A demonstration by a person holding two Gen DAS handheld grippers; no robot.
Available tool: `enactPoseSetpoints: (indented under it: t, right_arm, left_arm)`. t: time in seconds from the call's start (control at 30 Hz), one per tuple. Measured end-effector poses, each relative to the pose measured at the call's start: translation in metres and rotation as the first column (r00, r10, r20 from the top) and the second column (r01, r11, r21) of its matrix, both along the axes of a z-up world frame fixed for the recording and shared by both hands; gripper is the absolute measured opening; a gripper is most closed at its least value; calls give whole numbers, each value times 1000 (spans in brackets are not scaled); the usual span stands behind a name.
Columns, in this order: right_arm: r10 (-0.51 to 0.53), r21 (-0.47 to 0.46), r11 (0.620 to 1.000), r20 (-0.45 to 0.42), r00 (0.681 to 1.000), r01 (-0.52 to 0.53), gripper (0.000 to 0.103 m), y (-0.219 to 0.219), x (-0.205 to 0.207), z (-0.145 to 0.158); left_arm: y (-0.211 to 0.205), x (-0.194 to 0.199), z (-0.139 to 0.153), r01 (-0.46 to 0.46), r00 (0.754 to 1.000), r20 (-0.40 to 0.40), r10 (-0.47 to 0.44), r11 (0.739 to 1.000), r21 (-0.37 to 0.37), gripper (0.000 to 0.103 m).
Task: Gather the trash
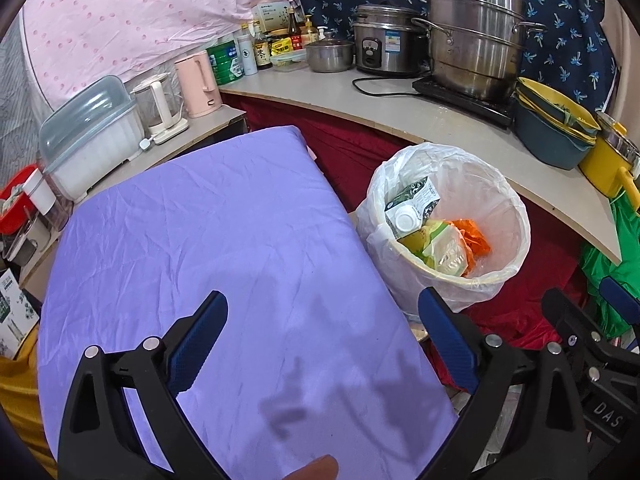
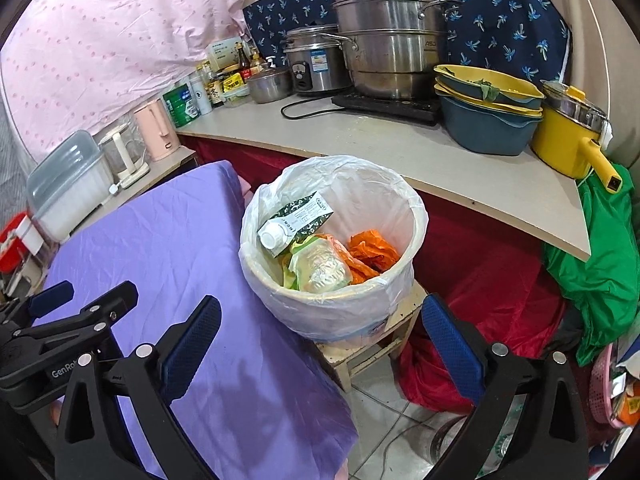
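A round trash bin [image 1: 504, 276] lined with a white plastic bag stands right of a table with a purple cloth [image 1: 224, 248]. It also shows in the right wrist view [image 2: 332, 312], on a small wooden stool [image 2: 360, 352]. Inside lie a green-and-white carton [image 2: 294, 218], a clear yellow-green wrapper [image 2: 320, 268] and orange wrappers [image 2: 372, 254]. My left gripper [image 1: 324, 344] is open and empty above the cloth. My right gripper [image 2: 320, 340] is open and empty, in front of the bin. The left gripper shows at the lower left of the right wrist view [image 2: 86, 300].
A curved counter [image 2: 440, 168] behind the bin holds steel pots [image 2: 388, 36], a rice cooker [image 2: 312, 64], stacked basins [image 2: 484, 116], a yellow pot [image 2: 568, 136], bottles and cans. Kettles [image 1: 192, 84] and a plastic box [image 1: 92, 132] stand left. Red cloth [image 2: 480, 280] and green cloth [image 2: 600, 272] lie right.
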State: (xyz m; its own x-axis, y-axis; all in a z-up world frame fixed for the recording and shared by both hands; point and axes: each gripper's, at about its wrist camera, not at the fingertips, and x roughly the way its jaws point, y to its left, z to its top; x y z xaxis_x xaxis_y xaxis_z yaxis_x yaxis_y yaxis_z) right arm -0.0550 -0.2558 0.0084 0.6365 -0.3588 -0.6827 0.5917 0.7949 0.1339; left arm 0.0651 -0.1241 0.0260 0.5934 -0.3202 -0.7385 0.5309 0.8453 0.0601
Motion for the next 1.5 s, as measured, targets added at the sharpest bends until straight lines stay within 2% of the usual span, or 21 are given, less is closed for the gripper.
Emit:
enactPoseSetpoints:
  t: [0.37, 1.5]
  right_arm:
    - [0, -28, 1000, -34, 999, -1, 97, 12, -4, 1]
    - [-2, -35, 999, -60, 998, 0, 97, 1, -6, 2]
  left_arm:
    - [6, -7, -2, 5, 1000, -23, -5, 1000, 12, 92]
    - [-7, -5, -10, 19, 996, -87, -15, 999, 46, 92]
